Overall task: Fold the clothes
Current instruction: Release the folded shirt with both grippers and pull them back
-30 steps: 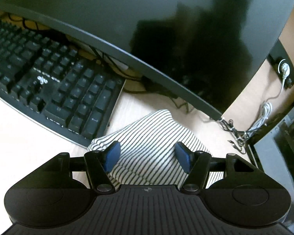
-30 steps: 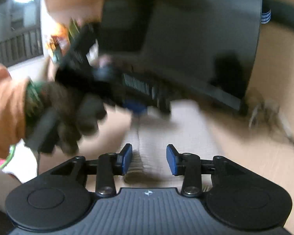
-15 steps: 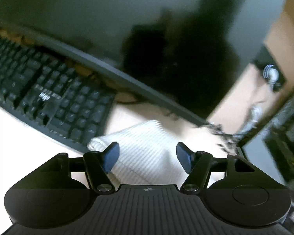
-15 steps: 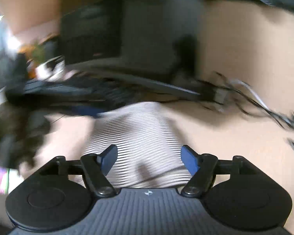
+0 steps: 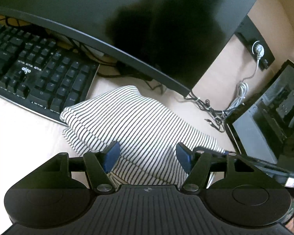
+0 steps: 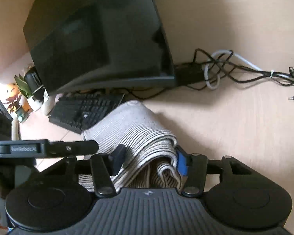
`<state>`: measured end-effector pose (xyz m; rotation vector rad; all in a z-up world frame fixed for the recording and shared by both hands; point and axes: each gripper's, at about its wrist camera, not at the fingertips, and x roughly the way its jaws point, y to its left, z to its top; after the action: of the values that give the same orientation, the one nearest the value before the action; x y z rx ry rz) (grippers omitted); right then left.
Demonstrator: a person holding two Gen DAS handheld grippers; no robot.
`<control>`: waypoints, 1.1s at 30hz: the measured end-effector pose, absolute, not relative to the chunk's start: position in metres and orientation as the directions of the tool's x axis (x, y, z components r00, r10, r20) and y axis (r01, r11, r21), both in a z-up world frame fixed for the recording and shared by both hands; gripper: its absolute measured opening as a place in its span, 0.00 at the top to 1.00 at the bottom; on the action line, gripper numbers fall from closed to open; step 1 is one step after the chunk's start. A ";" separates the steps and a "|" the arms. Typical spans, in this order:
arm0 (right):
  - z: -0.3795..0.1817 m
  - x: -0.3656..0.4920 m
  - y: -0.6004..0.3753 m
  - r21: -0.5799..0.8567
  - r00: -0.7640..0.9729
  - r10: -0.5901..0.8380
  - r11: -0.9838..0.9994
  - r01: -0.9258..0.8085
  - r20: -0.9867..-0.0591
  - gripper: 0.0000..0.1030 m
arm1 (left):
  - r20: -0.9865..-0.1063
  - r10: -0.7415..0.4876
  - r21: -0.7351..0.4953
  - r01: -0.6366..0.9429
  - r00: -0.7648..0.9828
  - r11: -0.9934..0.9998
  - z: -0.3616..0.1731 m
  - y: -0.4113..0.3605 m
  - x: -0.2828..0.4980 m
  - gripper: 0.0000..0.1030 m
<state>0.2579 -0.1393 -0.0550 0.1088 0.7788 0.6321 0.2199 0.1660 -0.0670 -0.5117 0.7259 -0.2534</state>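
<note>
A folded black-and-white striped garment (image 5: 135, 121) lies in layers on the pale desk, its far edge against the keyboard. My left gripper (image 5: 148, 154) is open, its blue pads spread over the garment's near edge without pinching it. In the right wrist view the same garment (image 6: 131, 129) shows as a thick folded stack. My right gripper (image 6: 150, 159) is open, its jaws either side of the stack's near end, and the right blue pad (image 6: 181, 163) is against the cloth. The left gripper's body (image 6: 39, 148) shows at the left of that view.
A black keyboard (image 5: 35, 78) lies left of the garment. A large dark monitor (image 5: 127, 25) stands behind it. Tangled cables (image 5: 215, 109) and a dark case (image 5: 264, 121) are at the right. Small plants (image 6: 21, 98) stand far left in the right wrist view.
Both grippers swung and settled over the garment. My right gripper opened wider and now straddles the stack's near end. The left gripper stayed open.
</note>
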 end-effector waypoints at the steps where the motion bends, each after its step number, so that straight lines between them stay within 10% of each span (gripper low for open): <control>1: -0.059 0.259 -0.138 0.301 0.538 0.552 0.821 -0.486 -0.637 0.48 | -0.562 -0.397 -0.530 0.053 0.726 0.847 -0.069 0.164 0.219 0.33; 9: -0.048 0.248 -0.134 0.159 0.566 0.510 0.817 -0.554 -0.648 0.38 | -0.596 -0.251 -0.455 -0.063 0.762 0.888 -0.057 0.138 0.208 0.28; 18: -0.023 0.247 -0.160 0.198 0.572 0.611 0.758 -0.621 -0.547 0.00 | -0.649 0.065 -0.250 -0.294 0.758 0.923 -0.013 0.086 0.152 0.07; 33: -0.032 0.198 -0.224 0.187 0.564 0.714 0.674 -0.715 -0.415 0.00 | -0.583 0.400 -0.179 -0.591 0.708 0.786 -0.041 -0.018 0.072 0.00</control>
<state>0.1977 -0.2242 -0.0320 -0.0028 0.4870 0.8405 0.0720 -0.0176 -0.0407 -0.3703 0.5521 0.5644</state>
